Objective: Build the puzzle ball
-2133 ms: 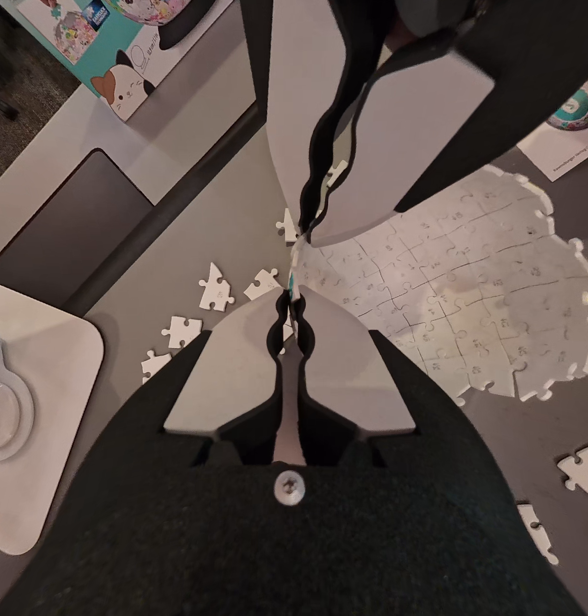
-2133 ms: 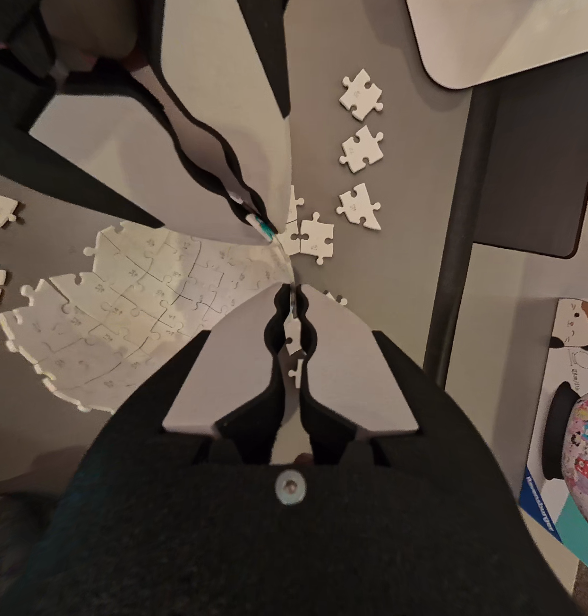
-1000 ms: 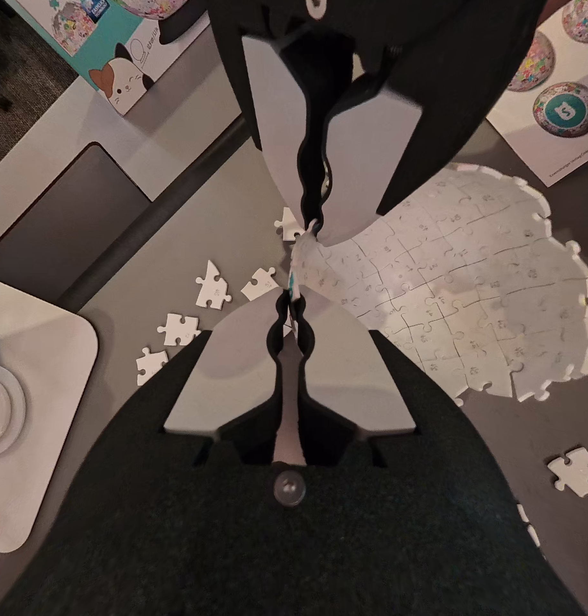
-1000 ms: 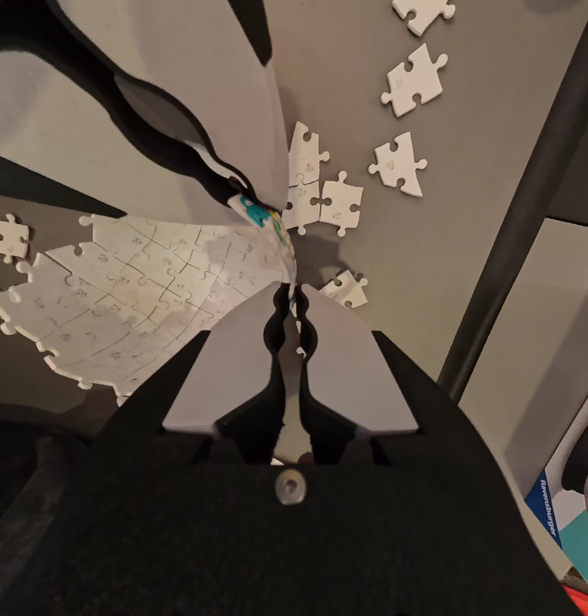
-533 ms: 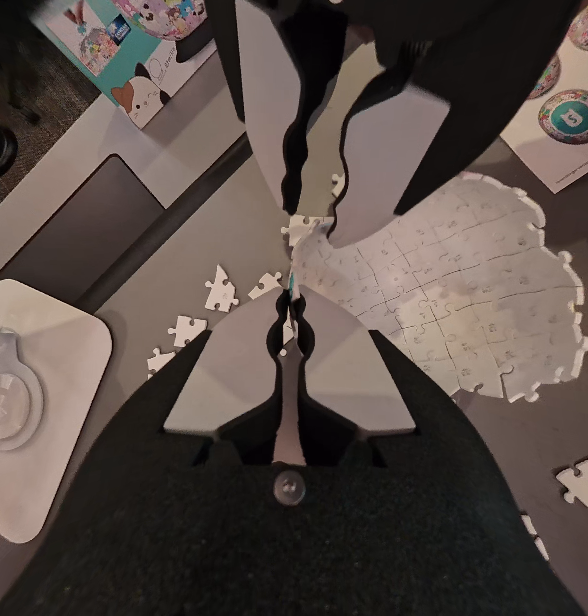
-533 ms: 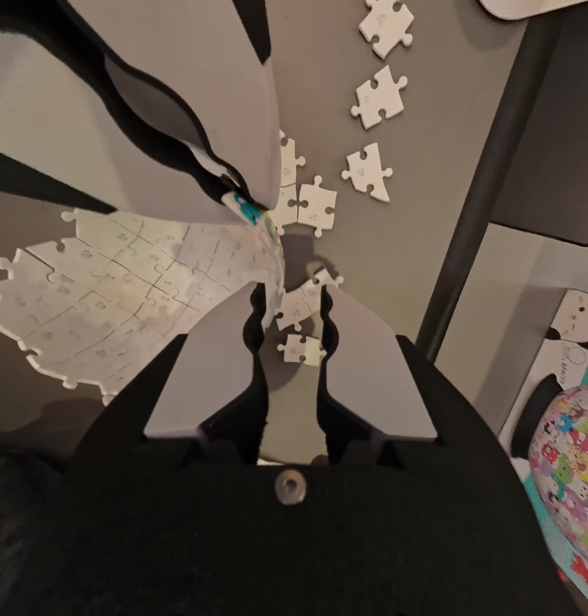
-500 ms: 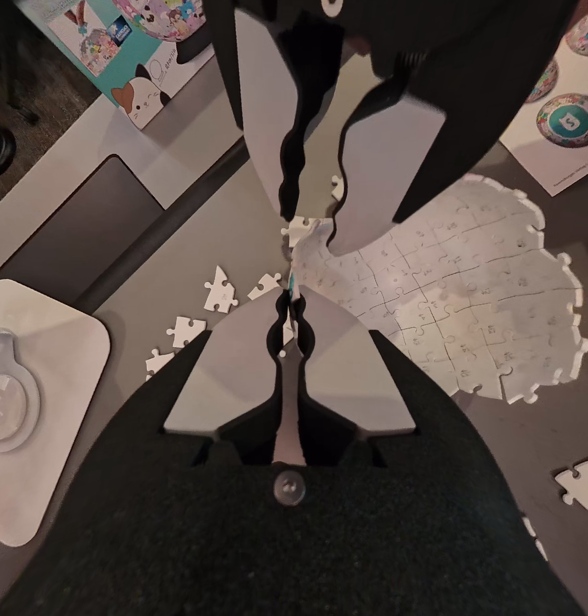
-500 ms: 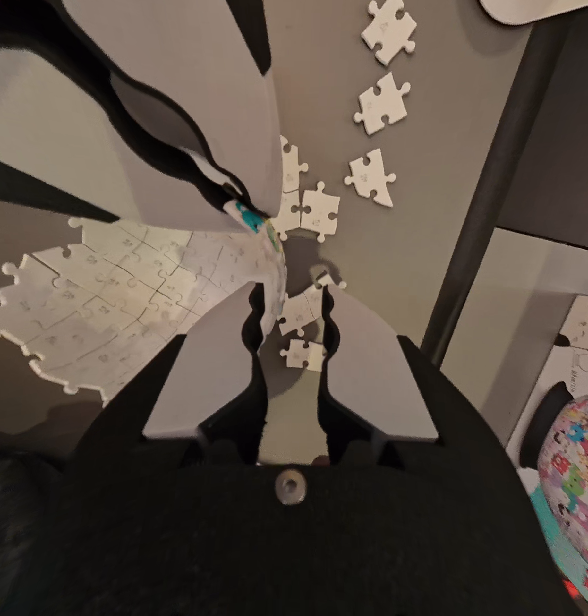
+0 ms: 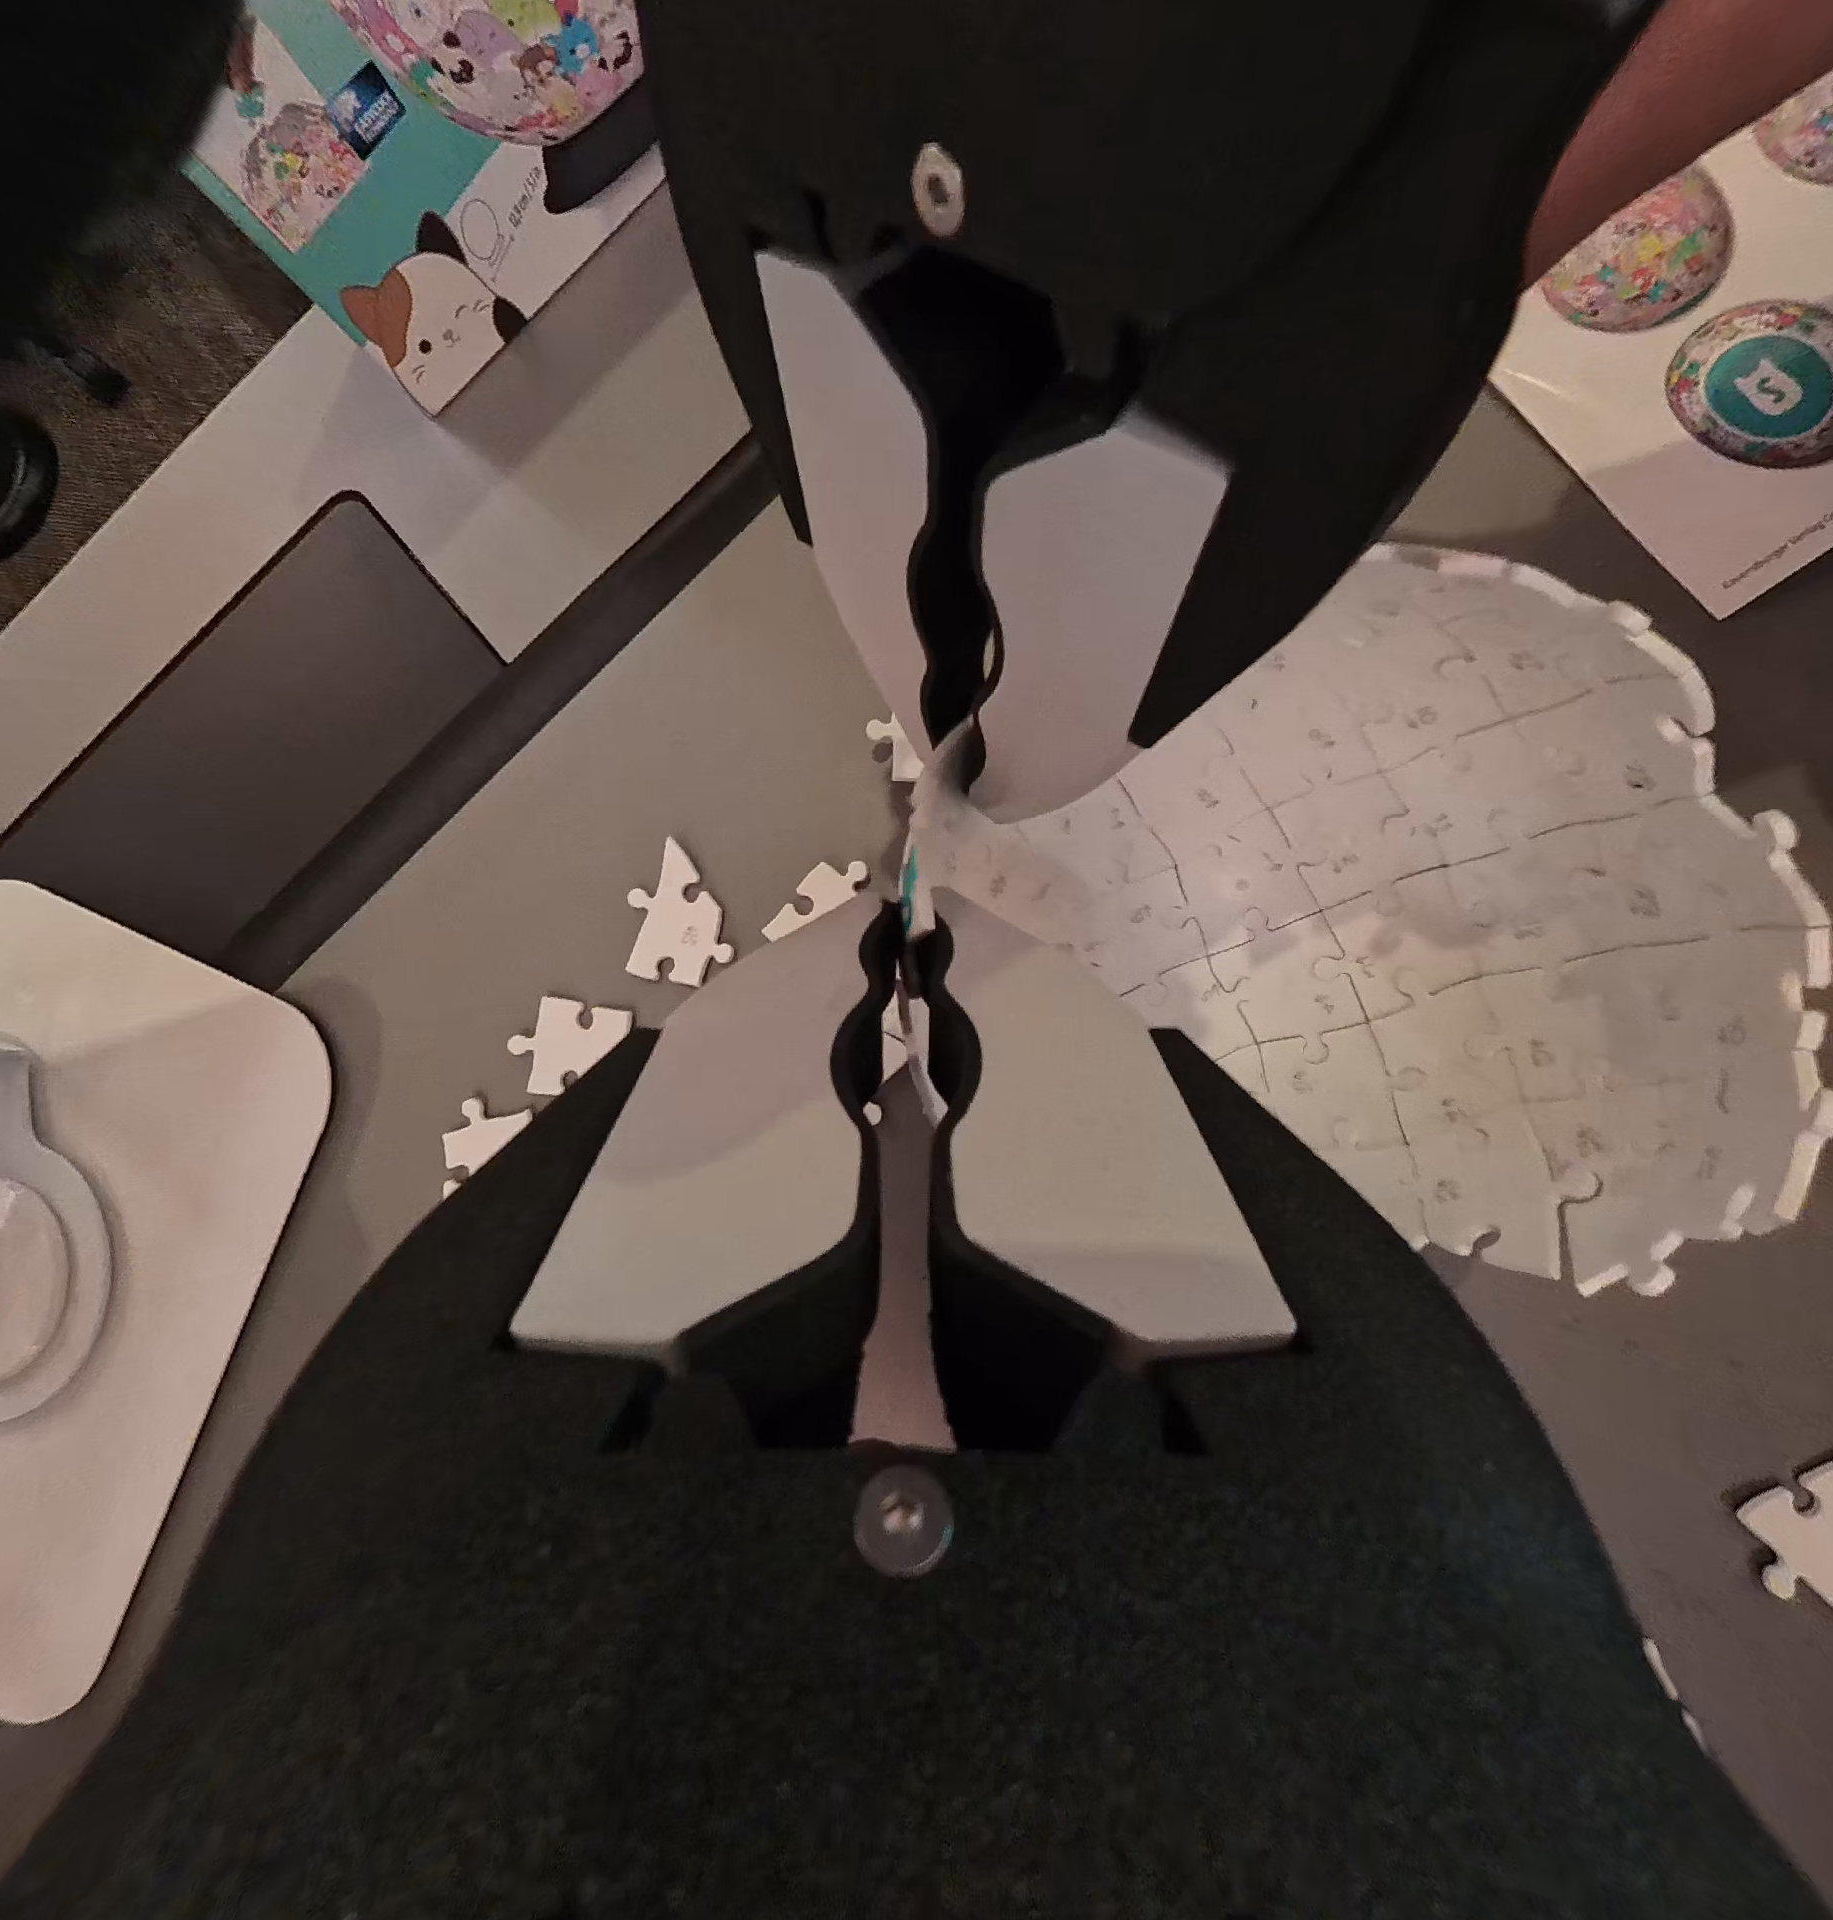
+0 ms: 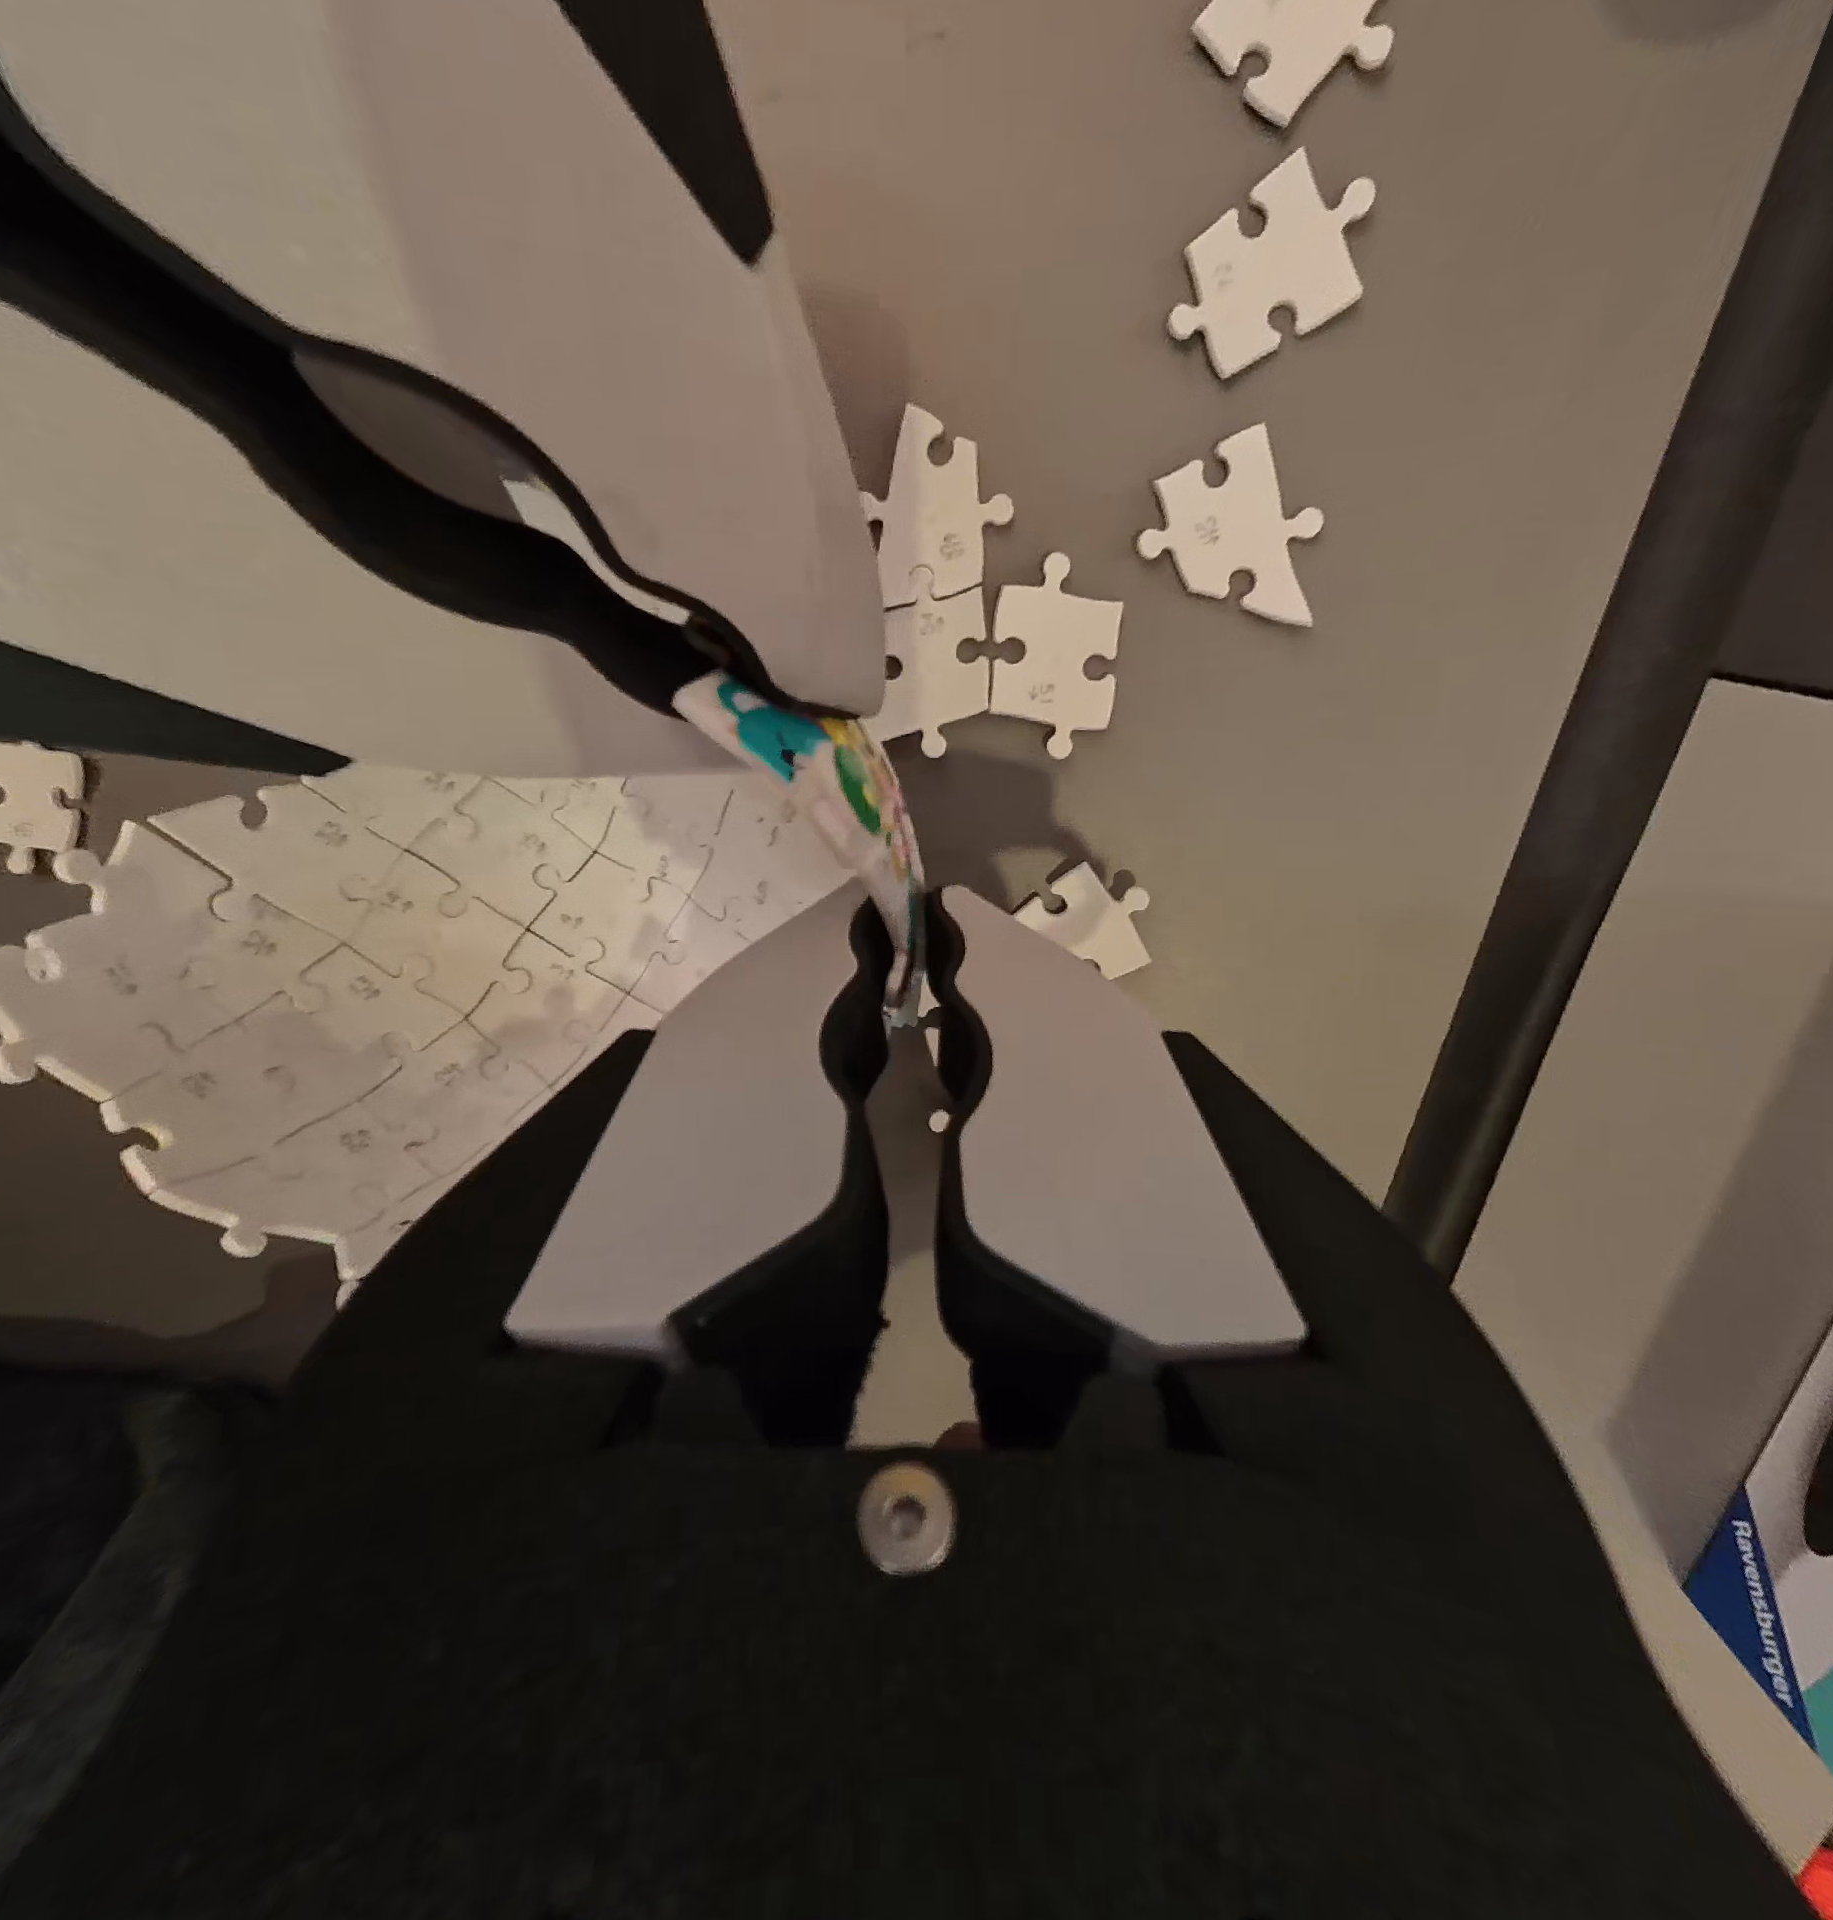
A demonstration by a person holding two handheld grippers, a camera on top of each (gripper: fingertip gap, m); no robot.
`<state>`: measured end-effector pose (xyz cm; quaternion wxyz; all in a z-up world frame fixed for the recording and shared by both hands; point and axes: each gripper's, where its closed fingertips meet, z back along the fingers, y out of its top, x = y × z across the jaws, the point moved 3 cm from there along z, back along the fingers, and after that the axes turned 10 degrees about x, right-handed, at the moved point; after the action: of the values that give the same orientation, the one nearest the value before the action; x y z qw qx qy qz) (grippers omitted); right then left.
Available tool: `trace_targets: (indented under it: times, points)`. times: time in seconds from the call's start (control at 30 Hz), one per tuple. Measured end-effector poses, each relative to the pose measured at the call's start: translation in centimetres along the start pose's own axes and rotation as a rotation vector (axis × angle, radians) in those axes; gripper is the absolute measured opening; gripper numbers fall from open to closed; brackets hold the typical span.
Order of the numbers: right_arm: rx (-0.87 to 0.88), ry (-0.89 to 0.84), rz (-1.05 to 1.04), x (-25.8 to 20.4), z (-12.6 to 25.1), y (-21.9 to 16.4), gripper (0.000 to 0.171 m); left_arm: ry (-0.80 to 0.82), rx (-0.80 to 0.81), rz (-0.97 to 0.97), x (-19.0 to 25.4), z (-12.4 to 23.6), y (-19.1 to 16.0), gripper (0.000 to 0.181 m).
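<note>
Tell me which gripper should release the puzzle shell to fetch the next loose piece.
Right, probably: both the right gripper and left gripper are shut on the puzzle shell, but a loose piece lies just beside the right's tips.

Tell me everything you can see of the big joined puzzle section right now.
The puzzle section is a curved shell of many interlocked pieces, looking like stiff plastic or card. Its white inner face, with small marks on each piece, faces the cameras; a colourful printed outer face shows only at the near rim. The far edge is jagged with tabs. It hangs above the grey table, pinched at that rim by the left gripper and the right gripper, both shut on it.
</note>
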<state>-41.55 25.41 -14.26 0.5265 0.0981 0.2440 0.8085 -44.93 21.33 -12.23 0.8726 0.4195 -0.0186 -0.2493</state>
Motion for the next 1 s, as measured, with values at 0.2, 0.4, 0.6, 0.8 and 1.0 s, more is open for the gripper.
trace_targets:
  times: [0.2,0.4,0.6,0.8,1.0]
  points:
    - [0.016,0.001,0.038,-0.2,0.0,0.0,0.018,-0.017,-0.002,-0.003,0.0,0.1,-0.1,0.002]
    - [0.094,0.066,-0.002,0.0,1.0,-0.2,0.031,-0.019,0.002,-0.005,0.1,0.1,0.0,0.002]
    - [0.232,0.178,-0.02,-0.3,2.7,-0.1,0.037,-0.028,0.011,0.007,0.1,0.1,0.0,0.002]
    - [0.3,0.446,-0.235,-0.6,3.2,-1.6,0.034,-0.033,0.01,0.007,0.1,0.2,0.0,0.002]
    - [0.271,0.497,-0.264,-0.6,2.7,-1.7,0.023,-0.031,0.003,0.014,0.1,0.3,0.0,0.002]
